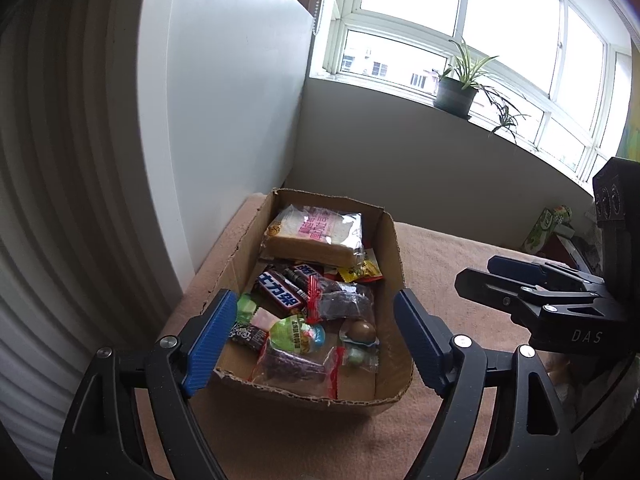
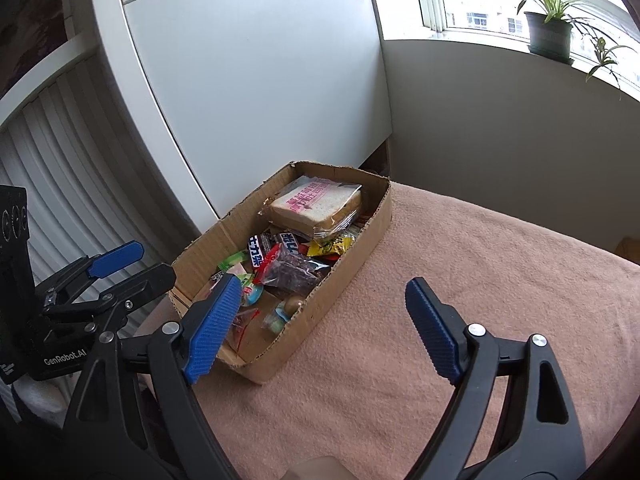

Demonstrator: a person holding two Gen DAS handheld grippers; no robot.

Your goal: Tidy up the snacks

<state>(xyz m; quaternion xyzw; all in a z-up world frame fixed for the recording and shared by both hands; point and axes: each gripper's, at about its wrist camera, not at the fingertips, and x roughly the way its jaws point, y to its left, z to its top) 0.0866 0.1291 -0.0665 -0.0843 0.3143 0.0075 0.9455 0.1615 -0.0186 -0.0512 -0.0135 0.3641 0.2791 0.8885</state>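
We hold the left tool [image 1: 316,340] and the right tool [image 2: 320,328] wide open and empty, just before the box [image 1: 394,248], where all snacks [image 1: 316,300] lie. Sorting seems finished; next we probably only withdraw.

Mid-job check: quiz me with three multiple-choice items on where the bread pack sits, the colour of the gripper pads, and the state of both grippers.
1. Where is the wrapped bread pack?
A. on the cloth beside the box
B. at the far end of the cardboard box
C. on the windowsill

2. What colour are the gripper pads?
A. red
B. green
C. blue

3. What state are the left gripper and right gripper in?
A. both open, holding nothing
B. both shut on snacks
C. left shut, right open

Answers: 1 B, it lies atop the snacks nearest the window wall; 2 C, the pads are blue; 3 A, wide gaps, nothing between the fingers.
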